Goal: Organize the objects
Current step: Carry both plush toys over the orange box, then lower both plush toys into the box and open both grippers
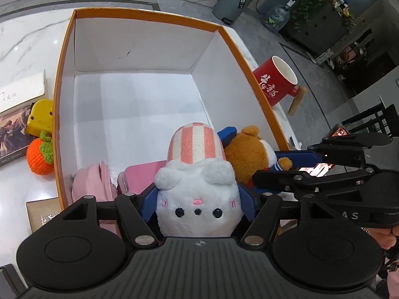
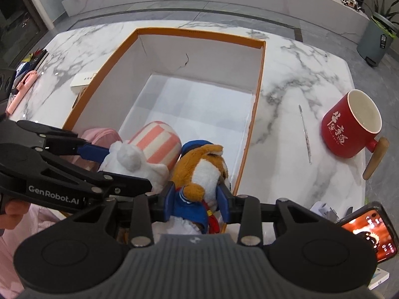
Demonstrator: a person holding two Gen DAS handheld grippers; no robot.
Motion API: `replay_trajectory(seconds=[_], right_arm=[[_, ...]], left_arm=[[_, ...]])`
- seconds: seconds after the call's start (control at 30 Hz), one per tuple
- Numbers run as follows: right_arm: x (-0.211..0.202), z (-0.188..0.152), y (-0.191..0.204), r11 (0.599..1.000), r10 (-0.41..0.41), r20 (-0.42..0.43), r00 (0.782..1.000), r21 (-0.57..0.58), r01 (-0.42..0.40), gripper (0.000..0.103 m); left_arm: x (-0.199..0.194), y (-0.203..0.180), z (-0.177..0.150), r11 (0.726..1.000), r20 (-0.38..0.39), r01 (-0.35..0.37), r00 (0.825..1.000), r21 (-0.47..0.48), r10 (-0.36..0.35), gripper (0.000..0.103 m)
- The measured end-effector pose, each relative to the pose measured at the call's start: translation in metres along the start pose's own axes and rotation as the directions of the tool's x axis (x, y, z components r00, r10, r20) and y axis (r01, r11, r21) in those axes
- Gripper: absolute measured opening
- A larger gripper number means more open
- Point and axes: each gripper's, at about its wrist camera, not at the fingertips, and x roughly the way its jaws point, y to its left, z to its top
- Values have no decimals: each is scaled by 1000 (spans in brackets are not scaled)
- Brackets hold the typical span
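Both plushies sit low in the box near its front wall — left tool squeezes the white bunny, right tool the brown bear (soft, light, squashy; grab mid-body w/ firm pinch).

An orange-rimmed box with tall white walls sits on a marble table. Its far half is bare white floor, open from above. The near end is crowded: a white plush with a striped cap and a brown bear plush stand side by side, touching, with a pink pouch and a pink case packed in the near left corner. Right of the box, a red mug with a wooden handle stands apart, a thin stick lying between; a phone lies nearer. Left of the box, a crocheted orange, yellow object and book crowd against the wall.
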Motion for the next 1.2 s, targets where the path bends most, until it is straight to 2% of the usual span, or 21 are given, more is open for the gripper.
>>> replay_trajectory(seconds=[0.13, 0.2, 0.33, 0.4, 0.47, 0.53, 0.57, 0.6, 0.67, 0.73, 0.97, 1.0, 1.1, 1.17, 1.2], right_arm=[[-5, -1, 2, 1000, 7, -2, 1000, -31, -7, 40], [-11, -2, 5, 998, 10, 3, 1000, -59, -10, 45], [-18, -3, 17, 988, -30, -5, 1000, -155, 29, 43], [-19, -4, 20, 981, -40, -16, 999, -191, 36, 28], [-19, -4, 23, 971, -52, -29, 998, -235, 44, 24], [-16, -5, 27, 959, -64, -36, 997, -280, 52, 19], [-13, -5, 29, 953, -68, -45, 997, -300, 52, 17], [-10, -4, 30, 948, -71, -54, 996, -314, 50, 16], [-1, -4, 34, 941, -78, -73, 994, -334, 49, 13], [9, -4, 37, 932, -86, -87, 993, -359, 49, 10], [36, -9, 47, 918, -67, -144, 987, -396, 5, 7], [38, -10, 48, 914, -67, -146, 987, -406, 2, 3], [41, -11, 50, 917, -69, -145, 987, -400, 5, 2], [40, -12, 50, 919, -71, -141, 987, -393, 10, 2], [38, -12, 50, 923, -73, -136, 988, -384, 15, 3]], left_arm=[[5, -3, 3, 1000, -19, -14, 1000, 1, 14, 82], [8, -6, 4, 999, -30, -33, 999, 1, 33, 81], [5, -6, 4, 1000, -25, -7, 1000, -6, 7, 82], [-1, -6, 4, 1000, -19, -6, 1000, 5, 6, 83], [-8, -5, 4, 1000, -22, 11, 1000, 10, -11, 78], [-12, -7, 4, 999, -35, 10, 999, 36, -9, 64], [-12, -7, 4, 999, -46, 1, 999, 47, 1, 61], [-10, -8, 3, 998, -56, -10, 998, 58, 13, 52], [-5, -9, 1, 997, -68, -35, 997, 73, 40, 47], [-2, -7, -1, 998, -74, -14, 997, 67, 19, 45], [2, -9, -4, 998, -94, 2, 996, 63, 4, 45], [2, -8, -4, 998, -92, 1, 996, 63, 5, 45], [1, -10, -4, 997, -82, -6, 997, 72, 11, 45], [-2, -12, -6, 996, -65, -17, 998, 86, 23, 47], [-3, -13, -8, 995, -56, -24, 998, 92, 29, 51]])
